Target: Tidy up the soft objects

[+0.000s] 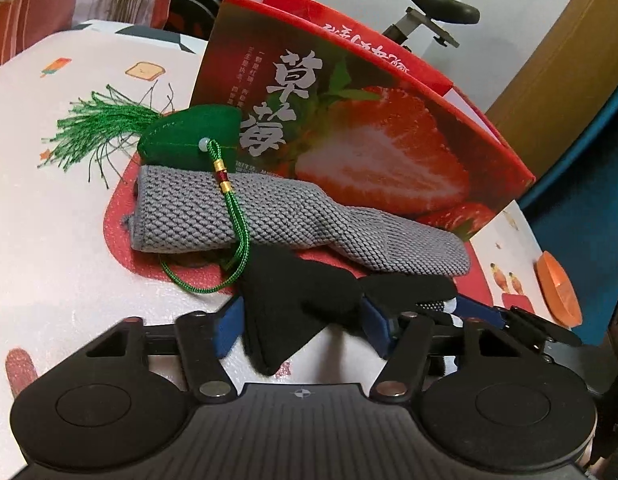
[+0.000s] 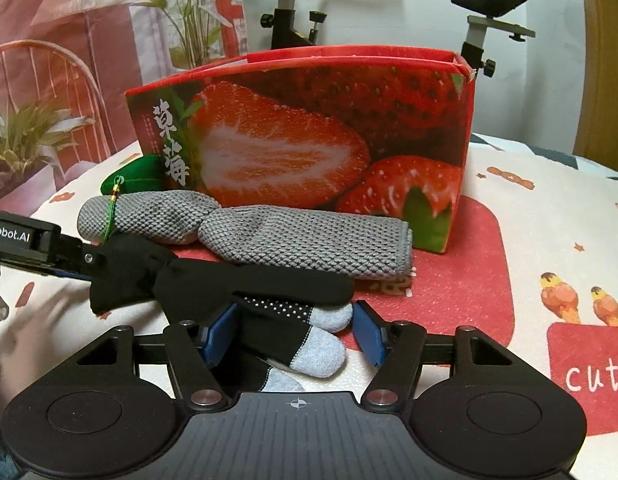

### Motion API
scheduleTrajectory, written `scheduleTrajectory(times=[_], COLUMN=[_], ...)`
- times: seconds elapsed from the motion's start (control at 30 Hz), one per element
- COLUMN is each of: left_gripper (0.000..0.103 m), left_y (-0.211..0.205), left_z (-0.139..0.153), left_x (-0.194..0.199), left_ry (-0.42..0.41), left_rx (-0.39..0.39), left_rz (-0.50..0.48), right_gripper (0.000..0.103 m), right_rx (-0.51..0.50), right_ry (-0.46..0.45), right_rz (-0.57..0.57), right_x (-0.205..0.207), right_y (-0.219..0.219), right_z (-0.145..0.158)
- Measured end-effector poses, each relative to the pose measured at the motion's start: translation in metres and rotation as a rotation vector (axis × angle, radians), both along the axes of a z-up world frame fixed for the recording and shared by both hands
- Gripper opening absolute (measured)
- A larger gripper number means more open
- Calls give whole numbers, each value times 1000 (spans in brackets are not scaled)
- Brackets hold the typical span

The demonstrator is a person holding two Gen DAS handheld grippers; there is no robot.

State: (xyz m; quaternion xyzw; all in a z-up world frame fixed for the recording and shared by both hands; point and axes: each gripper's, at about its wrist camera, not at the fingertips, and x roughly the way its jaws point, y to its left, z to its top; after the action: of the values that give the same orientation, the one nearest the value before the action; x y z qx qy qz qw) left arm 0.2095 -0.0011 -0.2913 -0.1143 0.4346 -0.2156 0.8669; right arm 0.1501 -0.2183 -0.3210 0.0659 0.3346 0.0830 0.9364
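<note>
A black glove with grey fingertips lies across the table. Its cuff end [image 1: 293, 304] sits between the blue pads of my left gripper [image 1: 305, 320], whose jaws stand wide apart around it. Its grey-tipped fingers [image 2: 317, 340] lie between the pads of my right gripper [image 2: 297, 332], also wide apart. A grey knitted sock [image 1: 269, 216] [image 2: 309, 240] lies just behind the glove. A green sachet with a tassel [image 1: 189, 132] [image 2: 137, 172] rests on the sock's end. A red strawberry box [image 1: 349, 120] [image 2: 329, 132] stands open-topped behind them.
The table has a white cartoon-print cloth [image 2: 549, 208] with a red patch [image 2: 461, 280]. An exercise bike [image 2: 489, 0] stands behind the table. The left gripper's body [image 2: 37, 240] reaches in from the left in the right wrist view. An orange object [image 1: 557, 288] sits at the right edge.
</note>
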Motion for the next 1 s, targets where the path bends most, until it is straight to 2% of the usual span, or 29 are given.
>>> scheduleTrajectory(times=[0.03, 0.1, 0.13, 0.17, 0.33, 0.63, 0.77, 1.0], left_gripper=[45, 35, 25, 22, 20, 19, 19, 18], left_y=[1, 3, 3, 4, 6, 6, 7, 7], left_z=[-1, -3, -3, -3, -4, -4, -4, 3], left_x=[0, -1, -1, -1, -1, -4, -7, -13], left_ry=[7, 15, 16, 18, 27, 34, 36, 12], left_rx=[-8, -10, -4, 8, 3, 4, 4, 5], left_rz=[-2, 0, 6, 15, 15, -5, -12, -36], right_gripper=[59, 58, 57, 56, 48, 28, 11, 6], right_rx=[2, 7, 8, 9, 22, 67, 103, 134], right_ry=[2, 3, 4, 5, 9, 27, 31, -9], right_rz=[1, 1, 0, 0, 4, 15, 27, 29], right_x=[0, 0, 0, -1, -2, -5, -5, -11], right_y=[0, 0, 0, -1, -1, 0, -2, -7], right_z=[0, 1, 1, 1, 2, 4, 5, 16])
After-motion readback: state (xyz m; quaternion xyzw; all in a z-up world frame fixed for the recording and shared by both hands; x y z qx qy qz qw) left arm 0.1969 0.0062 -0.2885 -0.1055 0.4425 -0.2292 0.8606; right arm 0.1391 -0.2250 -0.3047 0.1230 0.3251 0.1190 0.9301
